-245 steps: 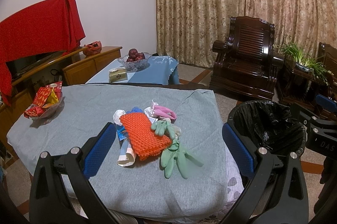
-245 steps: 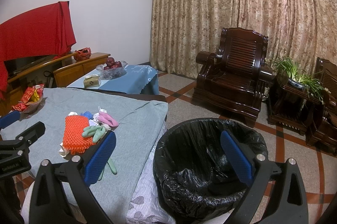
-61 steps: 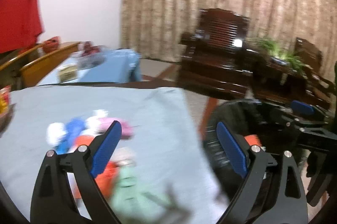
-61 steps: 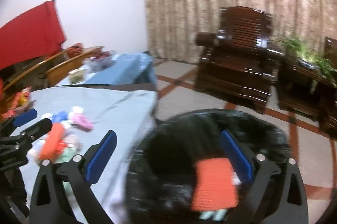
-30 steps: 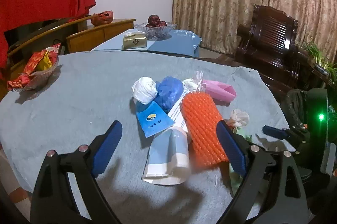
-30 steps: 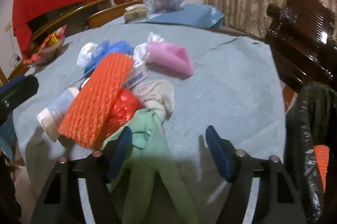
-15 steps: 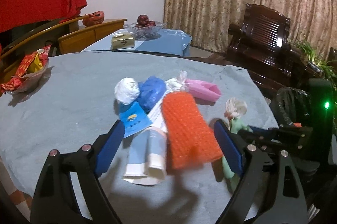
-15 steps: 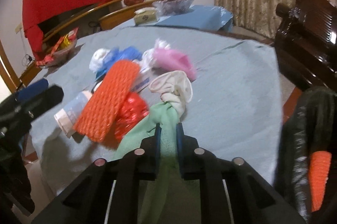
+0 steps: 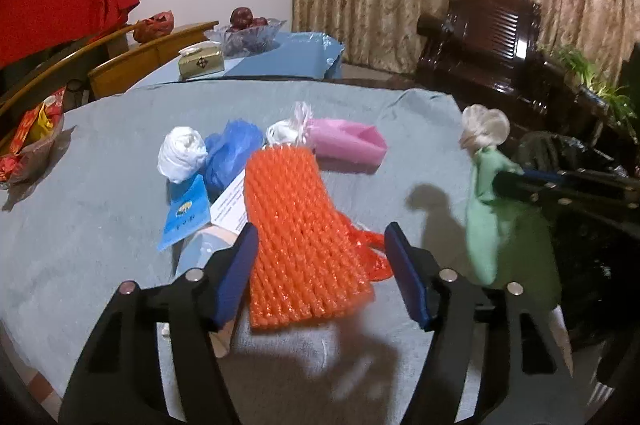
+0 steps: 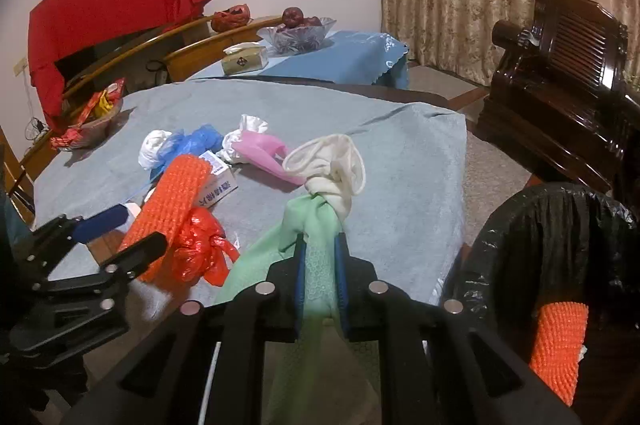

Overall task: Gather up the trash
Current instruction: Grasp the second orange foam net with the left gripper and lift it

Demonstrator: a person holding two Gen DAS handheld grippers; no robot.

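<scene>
Trash is now split between both hands: the right hand-held gripper (image 10: 320, 289) has clamped shut on the green glove (image 10: 316, 233) and lifted it off the table (image 10: 400, 153) — the bin (image 10: 560, 225) waits beside — while the left hand-held gripper (image 9: 320, 253) is closing around the orange mesh (image 9: 296, 225), not yet pinching it.

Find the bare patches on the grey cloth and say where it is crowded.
Bare grey cloth lies between the snack basket and the trash pile, and from the pink bag to the far right edge. It is crowded around the orange net.
</scene>
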